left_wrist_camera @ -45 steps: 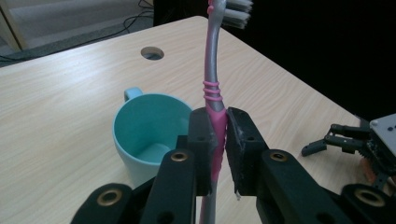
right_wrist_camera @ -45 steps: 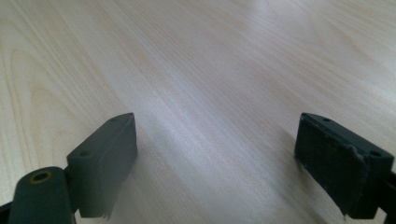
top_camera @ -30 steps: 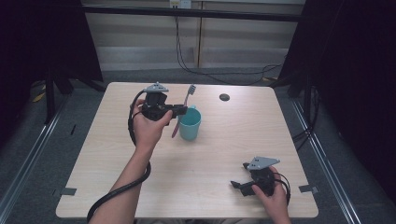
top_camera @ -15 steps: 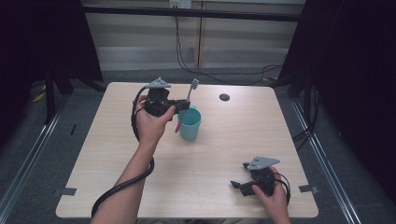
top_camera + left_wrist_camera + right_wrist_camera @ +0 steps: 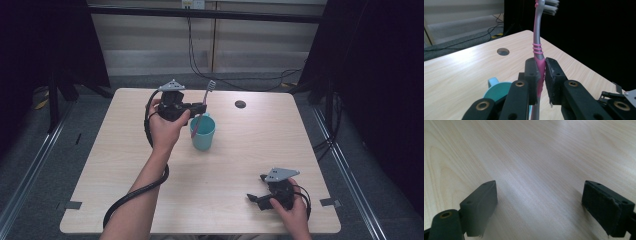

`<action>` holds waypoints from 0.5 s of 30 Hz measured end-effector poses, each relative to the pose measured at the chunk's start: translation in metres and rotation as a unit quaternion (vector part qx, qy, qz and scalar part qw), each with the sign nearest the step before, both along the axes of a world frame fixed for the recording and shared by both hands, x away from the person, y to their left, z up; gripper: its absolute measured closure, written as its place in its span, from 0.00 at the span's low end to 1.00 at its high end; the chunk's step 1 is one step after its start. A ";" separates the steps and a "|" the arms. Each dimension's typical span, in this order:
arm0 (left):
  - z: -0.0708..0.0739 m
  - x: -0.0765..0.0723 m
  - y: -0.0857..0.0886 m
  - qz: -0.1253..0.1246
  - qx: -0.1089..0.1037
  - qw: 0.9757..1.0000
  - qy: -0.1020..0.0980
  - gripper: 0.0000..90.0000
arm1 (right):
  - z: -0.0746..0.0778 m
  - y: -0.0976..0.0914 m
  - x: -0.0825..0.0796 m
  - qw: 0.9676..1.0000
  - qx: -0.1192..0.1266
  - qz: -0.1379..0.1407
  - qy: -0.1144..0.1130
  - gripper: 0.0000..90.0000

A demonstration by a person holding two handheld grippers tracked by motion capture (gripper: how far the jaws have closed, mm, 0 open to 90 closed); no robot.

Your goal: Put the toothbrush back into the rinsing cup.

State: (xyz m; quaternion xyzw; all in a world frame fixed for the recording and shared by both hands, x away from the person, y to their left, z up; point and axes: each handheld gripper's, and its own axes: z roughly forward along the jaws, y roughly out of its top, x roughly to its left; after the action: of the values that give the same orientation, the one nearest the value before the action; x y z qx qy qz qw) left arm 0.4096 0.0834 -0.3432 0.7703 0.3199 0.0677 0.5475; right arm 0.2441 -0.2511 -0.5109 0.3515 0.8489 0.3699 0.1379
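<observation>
Since a second ago the left gripper [image 5: 199, 107] has carried the pink-and-grey plastic toothbrush [image 5: 202, 111] from a slant beside the teal plastic cup [image 5: 202, 133] to nearly upright over its mouth; the right hand kept its place.

Left side: the left gripper sits above the cup's far-left rim, jaws clamped hard on the toothbrush handle, pads [image 5: 551, 75] pinching the pink grip section just below the ribbed rings. Bristle head [image 5: 551, 5] points up, handle end hangs down toward the cup [image 5: 496, 91]. The left forearm reaches in from the bottom edge over the light wooden table [image 5: 125, 165], wrist bent, gripper held roughly level.

Step in hand, as I read it: stand the brush in the cup. To do it well, centre the handle end over the opening, keep it near vertical, lower until it is well inside, and only then let go, so the brush leans on the rim and doesn't tip the cup.

Right side: the right gripper [image 5: 256, 198] rests low near the table's near-right corner, well apart from the cup, jaws spread wide with nothing between them, pads [image 5: 602, 206] bare.
</observation>
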 end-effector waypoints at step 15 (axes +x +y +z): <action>0.005 0.012 -0.003 0.006 -0.009 1.000 -0.005 0.90 | 0.000 0.000 0.000 1.000 0.001 0.000 0.000 0.14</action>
State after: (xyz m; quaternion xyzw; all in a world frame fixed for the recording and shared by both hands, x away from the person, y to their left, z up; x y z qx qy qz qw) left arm 0.4212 0.0807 -0.3383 0.7632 0.3225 0.0720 0.5553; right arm 0.2442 -0.2511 -0.5110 0.3515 0.8485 0.3708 0.1379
